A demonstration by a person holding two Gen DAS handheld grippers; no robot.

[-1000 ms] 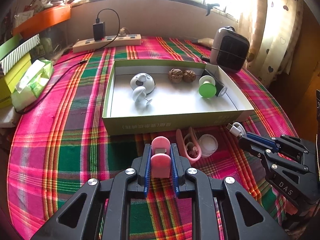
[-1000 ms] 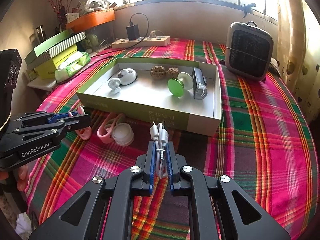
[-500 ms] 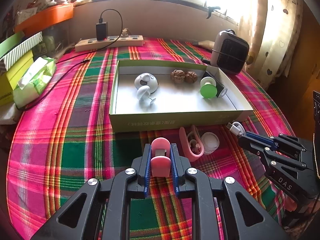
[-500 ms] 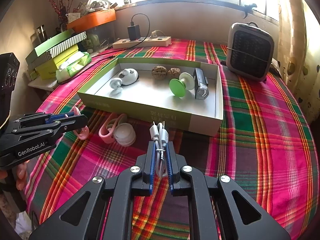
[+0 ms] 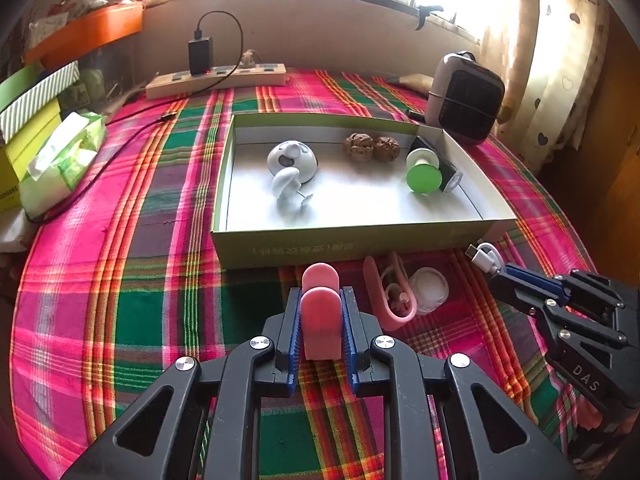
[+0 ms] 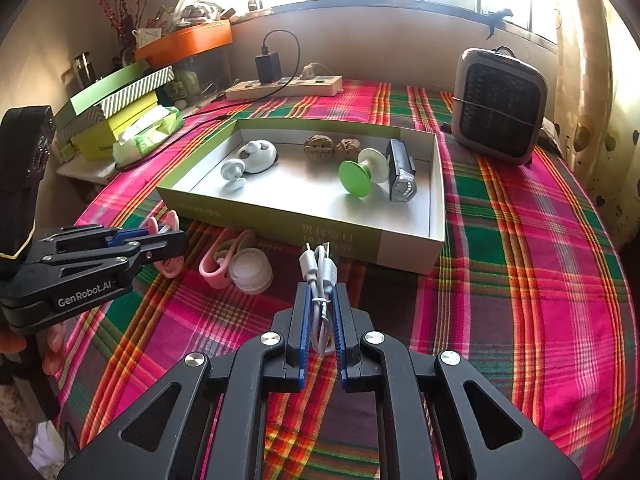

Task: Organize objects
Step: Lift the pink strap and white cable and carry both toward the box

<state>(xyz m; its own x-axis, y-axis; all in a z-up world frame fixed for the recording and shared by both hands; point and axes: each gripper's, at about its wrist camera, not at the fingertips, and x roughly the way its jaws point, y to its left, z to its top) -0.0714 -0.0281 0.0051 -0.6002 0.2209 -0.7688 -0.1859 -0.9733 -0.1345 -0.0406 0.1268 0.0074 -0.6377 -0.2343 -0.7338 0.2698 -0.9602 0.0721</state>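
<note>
Two grippers show, each clamped on something small. At the lower centre of the left wrist view, the left gripper (image 5: 320,312) has its blue pads pressed tight against a pink clip (image 5: 320,320), which stands upright between them above the plaid tablecloth (image 5: 120,280). At the lower centre of the right wrist view, the right gripper (image 6: 320,300) is closed just as narrowly on a coiled white cable (image 6: 320,280), whose plug ends stick up past the fingertips.

Just beyond the left gripper, right of centre in its frame, a pink strap (image 5: 390,296) lies on the cloth, touching a white round cap (image 5: 430,288). Behind these, across the middle of both frames, sits the shallow green box (image 5: 340,244) with a pale floor. Inside it, toward the left, is a white dome-shaped piece (image 5: 292,158) with a white mushroom-shaped holder (image 5: 286,188) just in front. Two walnuts (image 5: 372,146) rest near the far wall, and a green suction-cup holder (image 5: 423,172) leans against a black bike light (image 6: 402,176) toward the right.

Outside the box, a small heater (image 6: 500,104) stands at upper right, a power strip (image 5: 216,80) with a black charger (image 5: 200,56) at upper centre, and a tissue pack (image 5: 60,156) beside stacked boxes (image 6: 116,108) at the left edge.
</note>
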